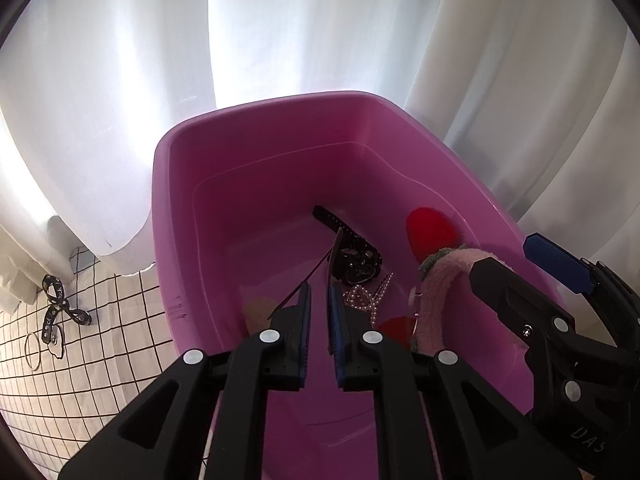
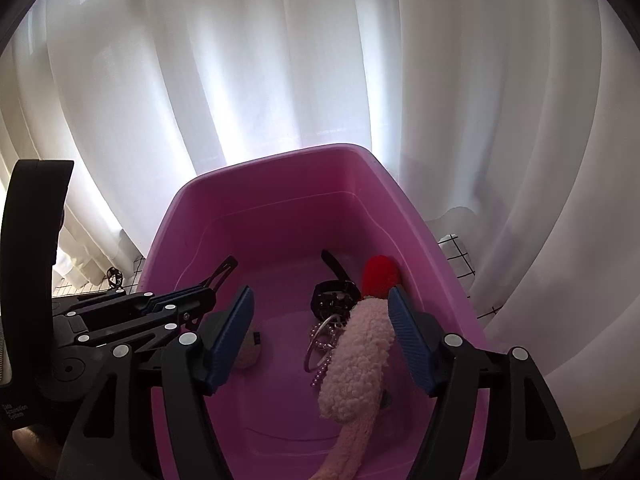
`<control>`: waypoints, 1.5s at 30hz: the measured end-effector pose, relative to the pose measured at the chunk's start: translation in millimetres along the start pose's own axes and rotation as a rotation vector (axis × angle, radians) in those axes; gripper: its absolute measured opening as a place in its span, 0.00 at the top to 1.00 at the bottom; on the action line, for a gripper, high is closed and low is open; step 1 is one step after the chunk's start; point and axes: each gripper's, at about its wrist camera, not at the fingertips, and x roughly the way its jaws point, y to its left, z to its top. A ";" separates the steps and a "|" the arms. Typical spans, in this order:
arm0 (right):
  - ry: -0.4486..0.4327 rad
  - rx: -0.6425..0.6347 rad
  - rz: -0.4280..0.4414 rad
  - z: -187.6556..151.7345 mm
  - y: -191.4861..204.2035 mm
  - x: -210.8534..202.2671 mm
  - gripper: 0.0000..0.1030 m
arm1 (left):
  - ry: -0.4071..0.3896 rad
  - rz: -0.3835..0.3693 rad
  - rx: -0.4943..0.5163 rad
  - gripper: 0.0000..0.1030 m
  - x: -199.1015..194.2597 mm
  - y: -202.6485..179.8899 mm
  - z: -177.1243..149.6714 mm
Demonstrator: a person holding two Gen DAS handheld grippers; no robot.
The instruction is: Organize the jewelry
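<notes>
I note strong backlight through the white curtain (image 1: 280,40) behind the pink tub (image 1: 192,208); tub interior dim, fisheye edges bowed and vignetted.

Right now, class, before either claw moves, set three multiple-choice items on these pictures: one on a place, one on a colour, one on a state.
1. Where does the black watch lie?
A. On the checked cloth
B. Inside the pink tub
C. Hung on the curtain

2. What colour is the fuzzy band?
A. Pale pink
B. Green
C. Blue

3. How does the right claw stand?
A. Pads pressed together
B. Out of view
C. Pads wide apart

Answers:
1 B: the black watch rests on the floor of the pink tub.
2 A: the fuzzy band is pale pink in both views.
3 C: the right claw shows a broad gap between its blue pads, with the band lying in it unclamped.
</notes>
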 end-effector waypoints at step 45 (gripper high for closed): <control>-0.059 -0.175 0.293 18.9 208.9 -10.0 0.32 | -0.154 0.337 -0.389 0.07 -131.9 273.8 -126.2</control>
